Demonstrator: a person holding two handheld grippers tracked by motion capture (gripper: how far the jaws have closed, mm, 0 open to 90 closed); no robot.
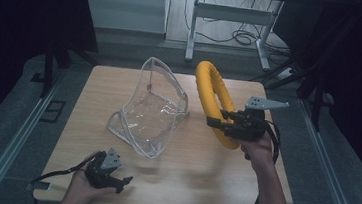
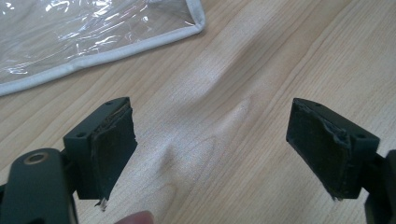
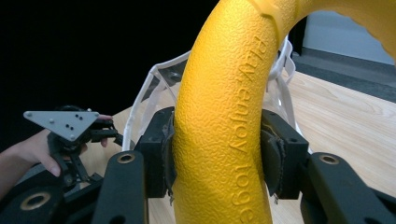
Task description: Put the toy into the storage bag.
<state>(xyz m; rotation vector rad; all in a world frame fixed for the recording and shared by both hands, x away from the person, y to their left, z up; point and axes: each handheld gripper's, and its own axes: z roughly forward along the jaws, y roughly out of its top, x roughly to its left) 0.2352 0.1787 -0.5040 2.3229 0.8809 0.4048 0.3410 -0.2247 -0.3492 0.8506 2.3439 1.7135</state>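
Pebbled yellow foam ring (image 3: 224, 126) pinched in right gripper (image 3: 219, 154) fingers; left gripper (image 2: 210, 149) fingers wide over woodgrain table (image 2: 261, 60).

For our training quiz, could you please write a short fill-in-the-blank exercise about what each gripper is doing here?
1. The right gripper is shut on the ____ ring.
2. The left gripper hangs over the bare table with its jaws ____.
3. The clear bag stands between the two grippers, with its mouth facing ____.

Missing words: yellow; open; up
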